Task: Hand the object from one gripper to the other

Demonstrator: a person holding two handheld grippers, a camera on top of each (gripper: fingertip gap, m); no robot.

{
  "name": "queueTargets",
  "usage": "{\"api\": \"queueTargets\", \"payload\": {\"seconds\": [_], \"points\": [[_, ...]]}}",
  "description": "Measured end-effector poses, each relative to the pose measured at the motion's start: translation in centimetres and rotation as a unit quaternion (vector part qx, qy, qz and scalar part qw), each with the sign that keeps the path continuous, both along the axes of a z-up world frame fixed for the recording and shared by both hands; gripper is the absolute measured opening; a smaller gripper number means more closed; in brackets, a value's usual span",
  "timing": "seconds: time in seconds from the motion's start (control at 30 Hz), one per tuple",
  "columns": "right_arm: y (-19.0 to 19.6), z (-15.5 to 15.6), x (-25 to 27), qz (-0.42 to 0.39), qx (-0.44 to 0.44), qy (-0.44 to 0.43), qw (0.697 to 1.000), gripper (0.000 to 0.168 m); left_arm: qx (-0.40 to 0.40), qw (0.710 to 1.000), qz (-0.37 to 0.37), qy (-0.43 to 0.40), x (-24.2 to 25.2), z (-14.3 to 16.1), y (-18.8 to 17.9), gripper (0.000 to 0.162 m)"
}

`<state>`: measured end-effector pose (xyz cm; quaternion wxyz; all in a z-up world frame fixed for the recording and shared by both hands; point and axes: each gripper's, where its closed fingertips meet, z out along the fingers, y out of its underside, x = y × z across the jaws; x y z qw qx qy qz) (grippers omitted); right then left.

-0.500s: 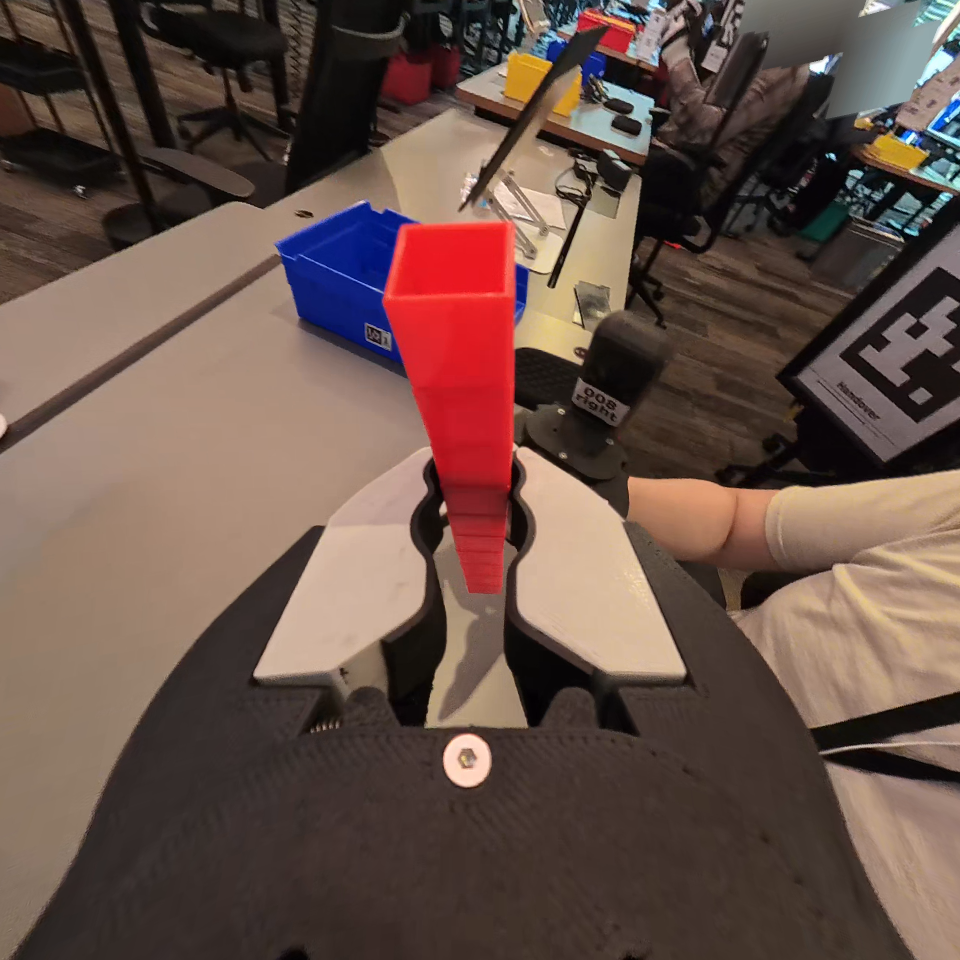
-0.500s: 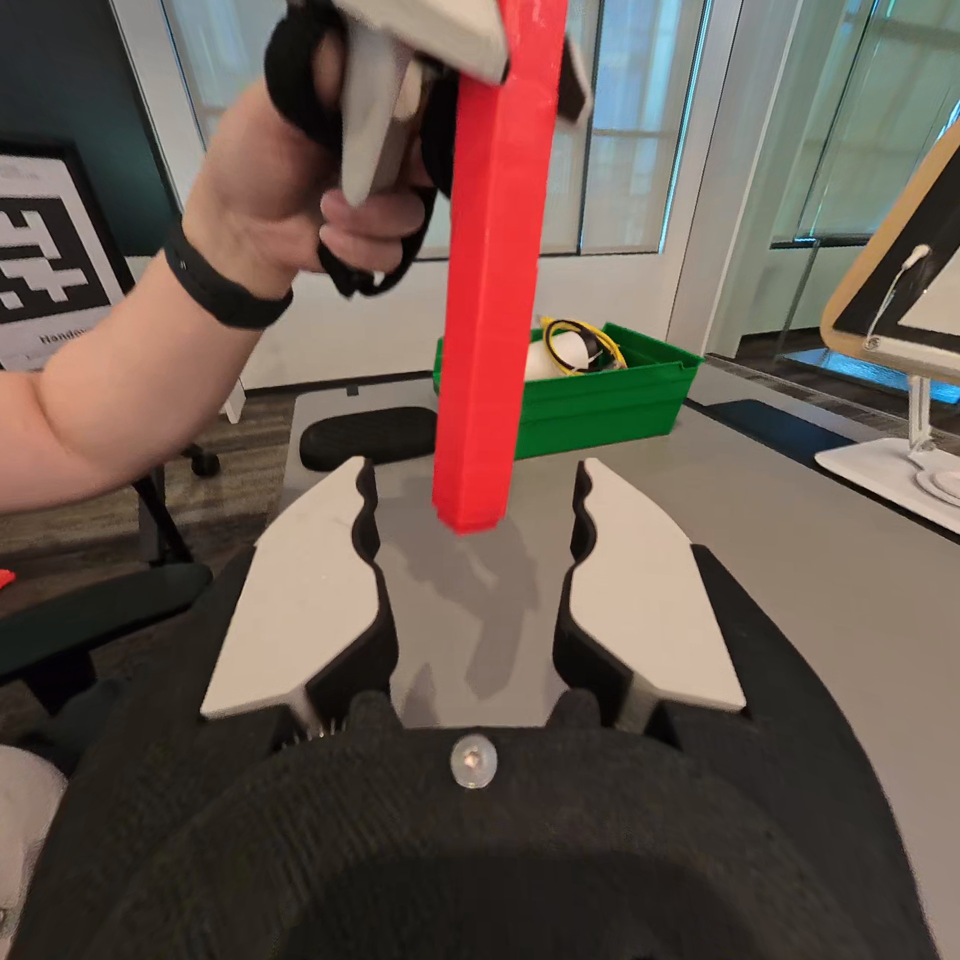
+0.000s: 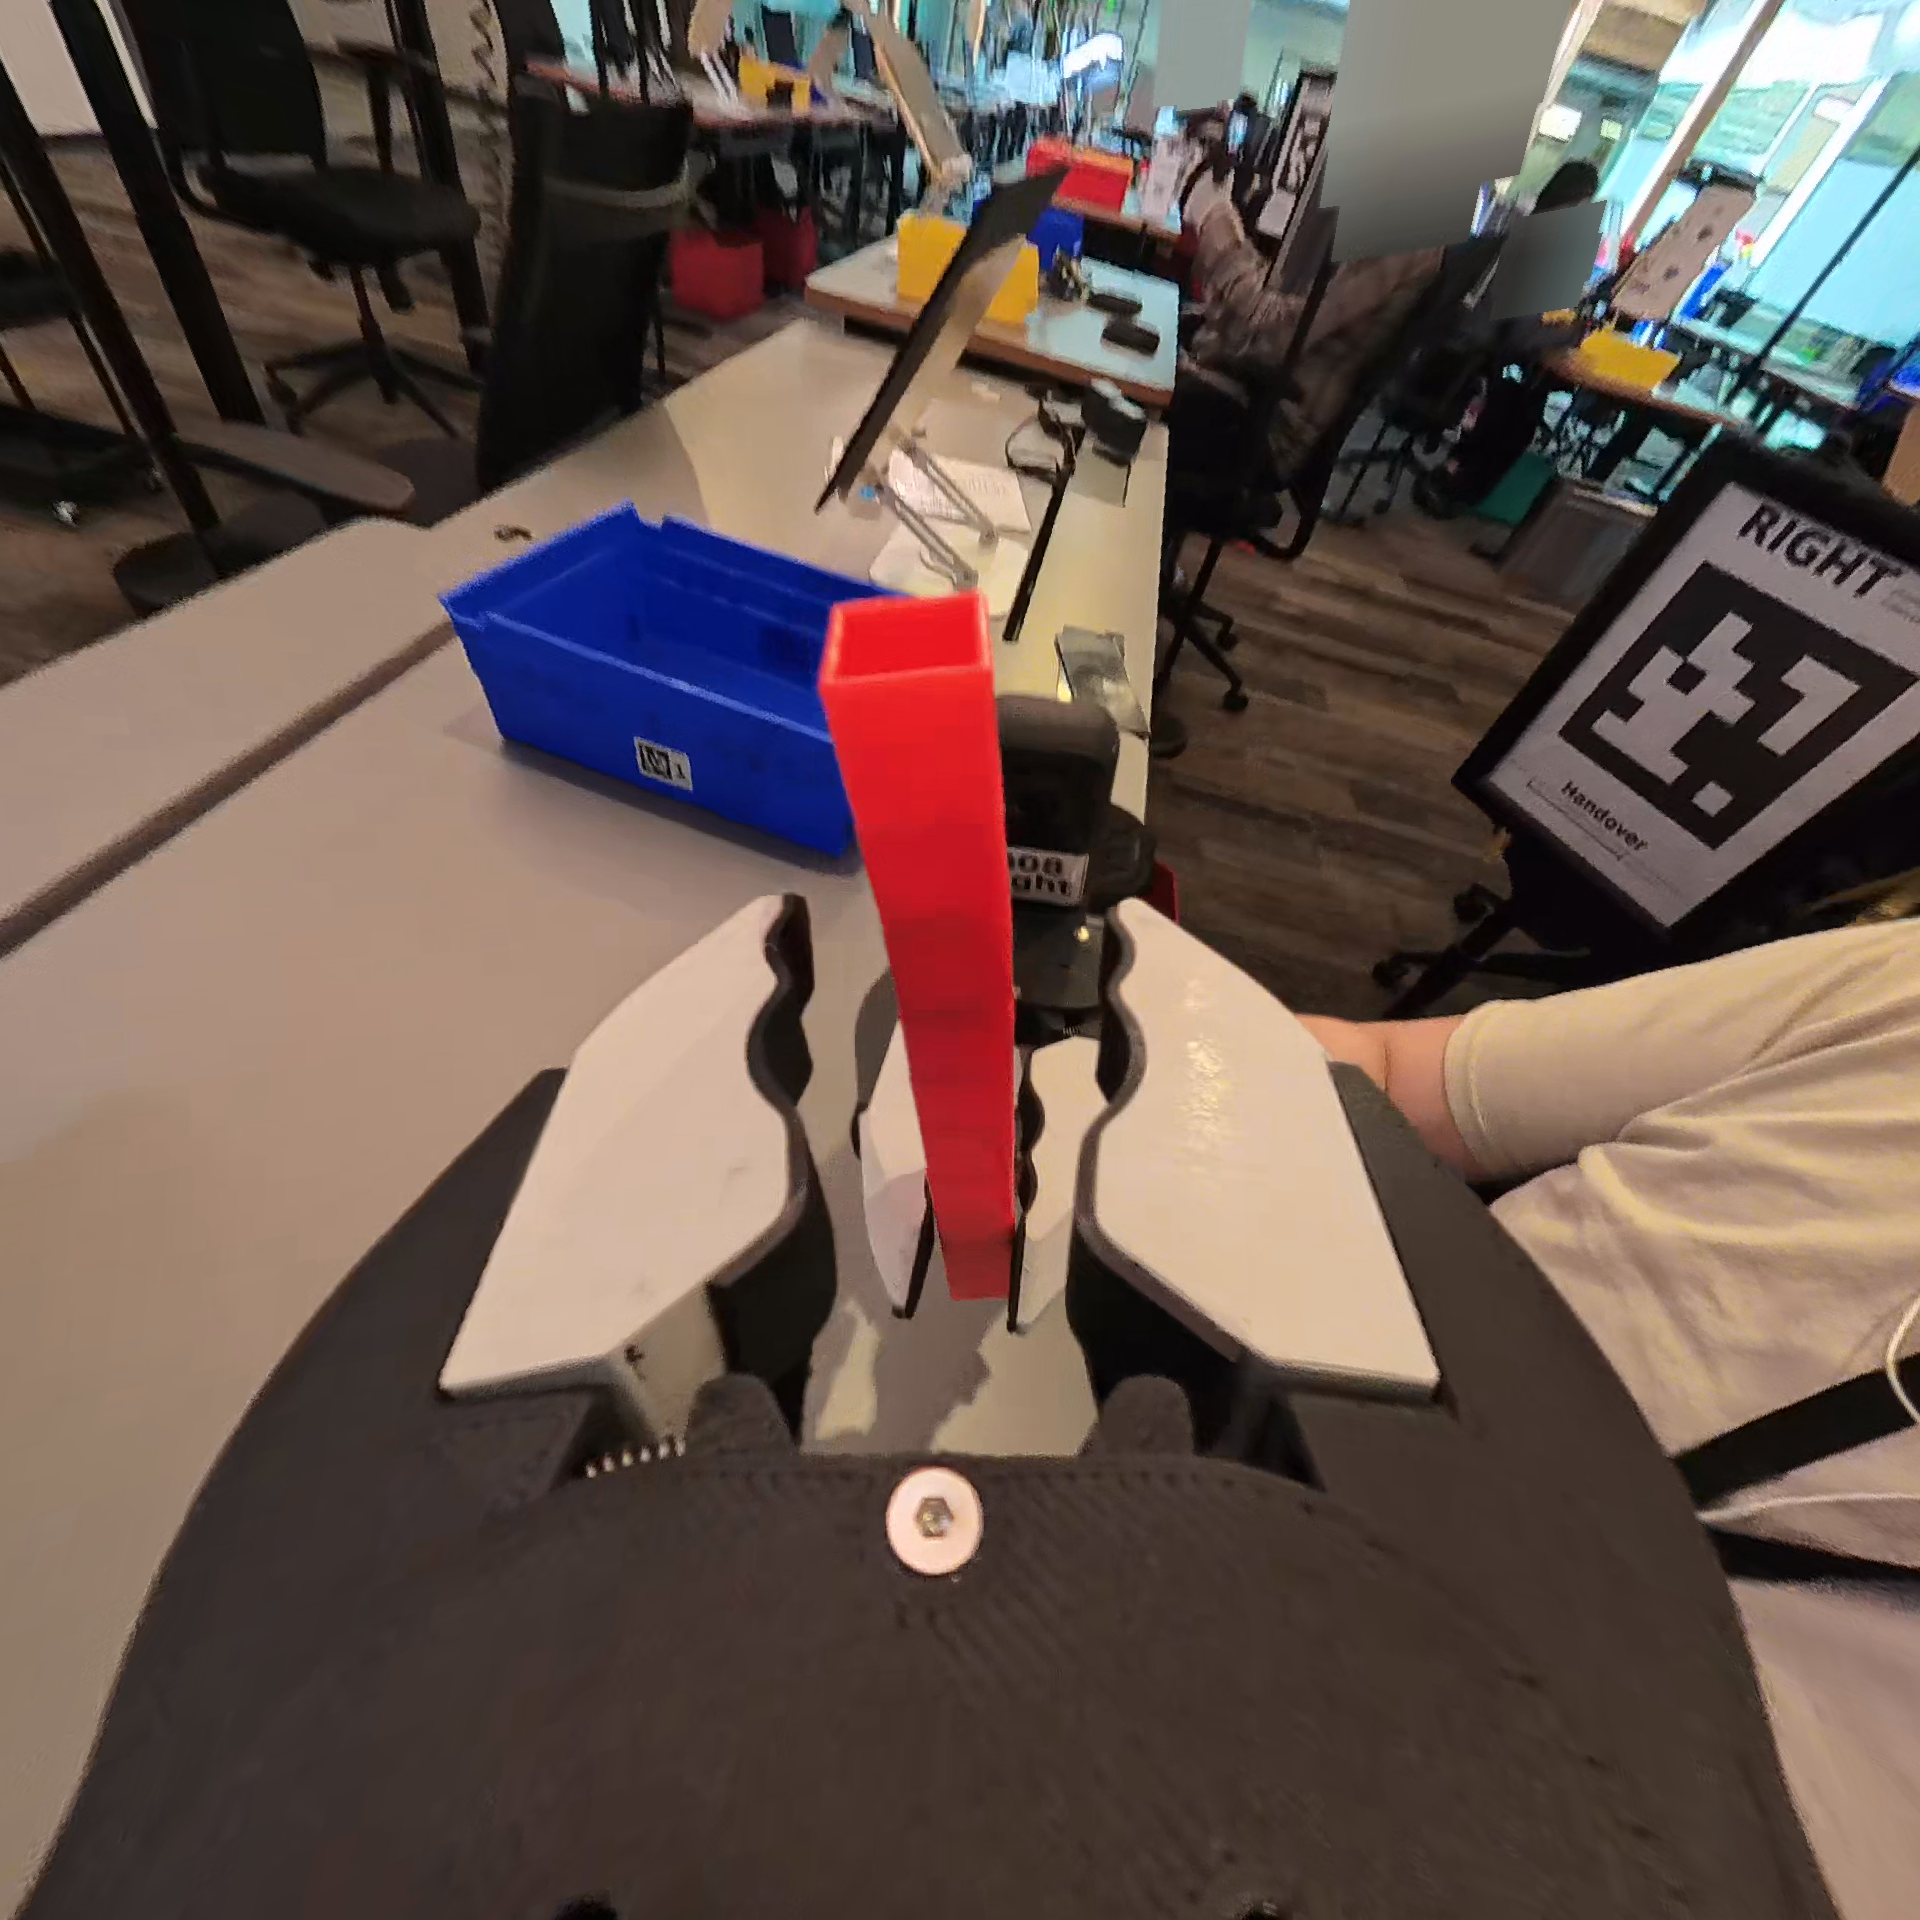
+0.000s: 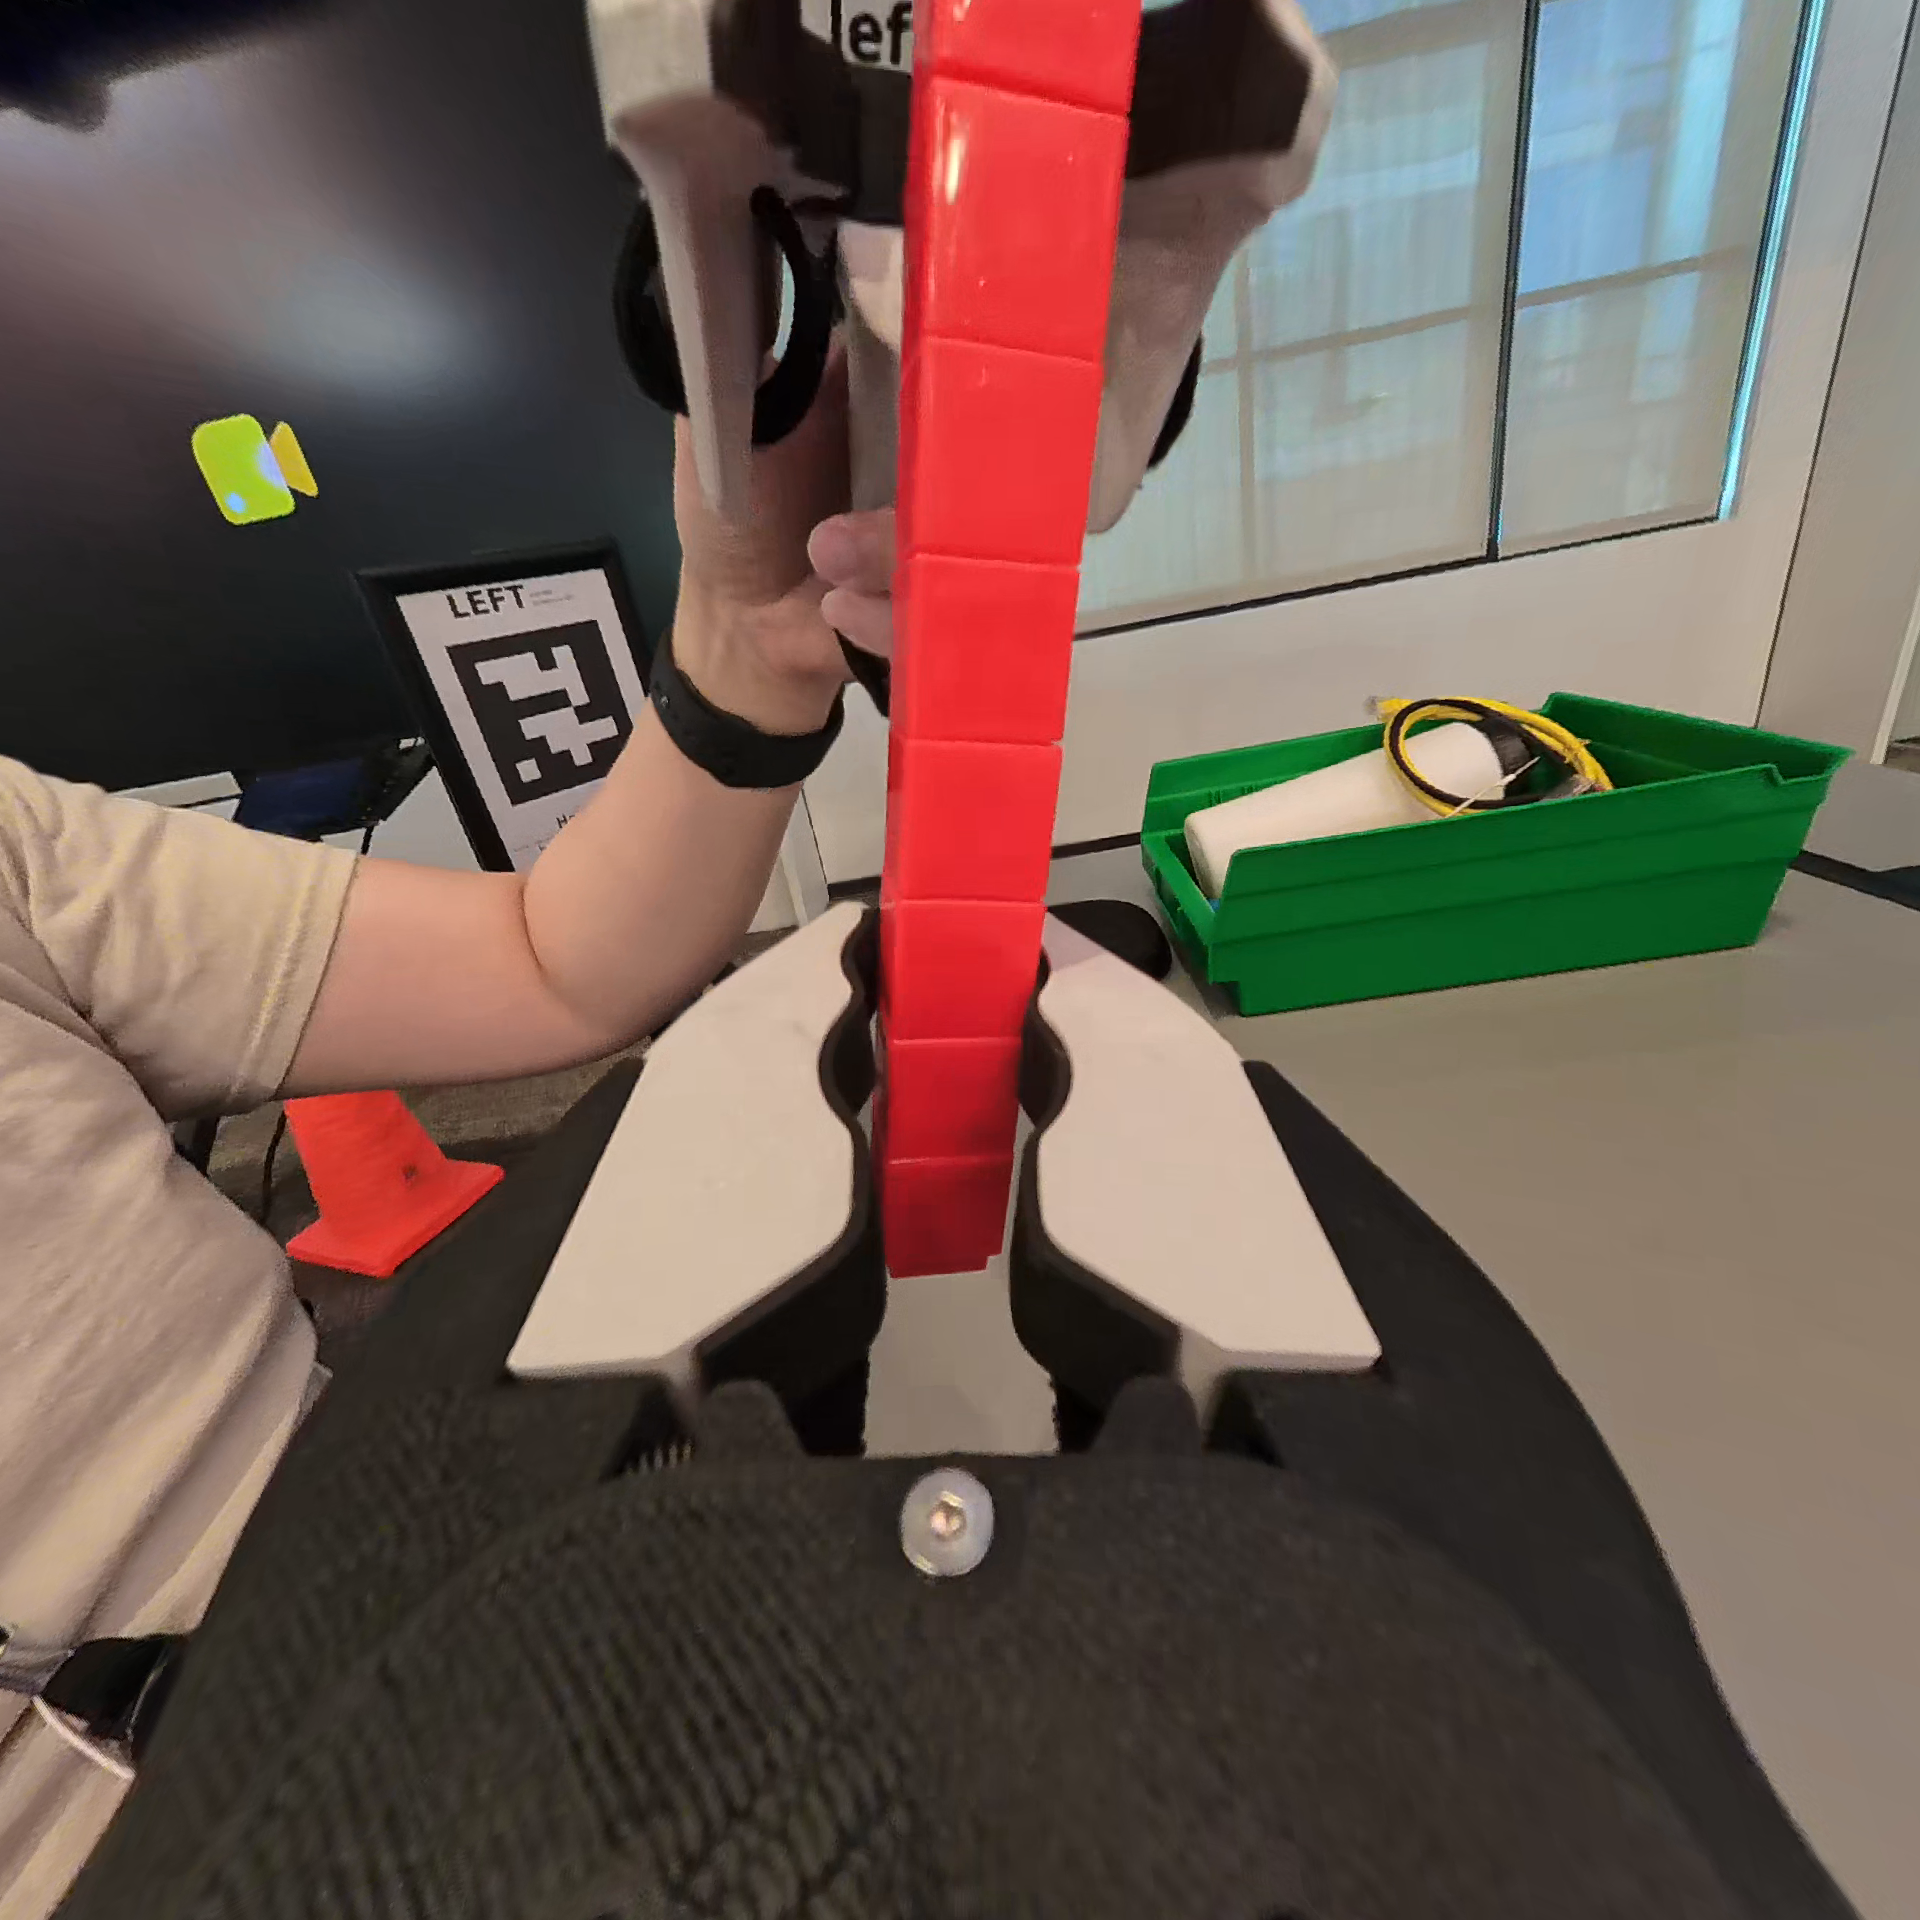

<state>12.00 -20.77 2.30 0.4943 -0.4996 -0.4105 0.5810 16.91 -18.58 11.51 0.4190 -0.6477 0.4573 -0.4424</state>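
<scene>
red square tube (image 4: 982, 727) upright, pinched by right gripper (image 4: 951, 1081); left gripper (image 3: 951, 1049) fingers spread

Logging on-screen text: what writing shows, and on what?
Writing is not quoted; its bearers:
First sign, left view: words, marker.
Second sign, right view: words, marker.
Blue bin sticker: too small.
White tag behind tube: partly hidden.
Top tag, right view: cut off.

Left gripper (image 3: 951, 1101) jaws spread wide — right gripper (image 4: 951, 1081) jaws seemingly clamped.
</scene>
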Motion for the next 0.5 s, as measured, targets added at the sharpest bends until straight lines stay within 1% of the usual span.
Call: {"api": "queueTargets", "payload": {"seconds": [0.1,0.17,0.23,0.33,0.43,0.5], "points": [[-0.2,-0.2,0.0,-0.006,0.012,-0.012,1.0,0.024,0.015,0.998,0.02,-0.055,-0.5,2.4,0.4,0.049],[-0.2,-0.6,-0.1,-0.011,0.023,-0.026,0.999,0.024,0.021,0.997,0.033,-0.072,-0.7,3.2,0.9,0.039],[-0.3,-0.8,-0.1,-0.016,0.027,-0.032,0.999,0.024,0.022,0.997,0.023,-0.07,-0.7,3.3,0.8,0.022],[-0.2,-1.3,0.1,-0.018,0.02,-0.042,0.999,0.024,0.019,0.998,0.013,-0.056,-0.4,2.8,0.6,0.022],[-0.3,-1.3,0.1,-0.01,-0.007,-0.03,0.999,0.024,0.027,0.999,0.016,-0.043,-0.4,2.3,0.7,0.022],[-0.4,-1.4,0.2,-0.014,-0.005,-0.028,0.999,0.023,0.018,0.999,0.008,-0.044,-0.4,2.2,0.5,0.022]]}}
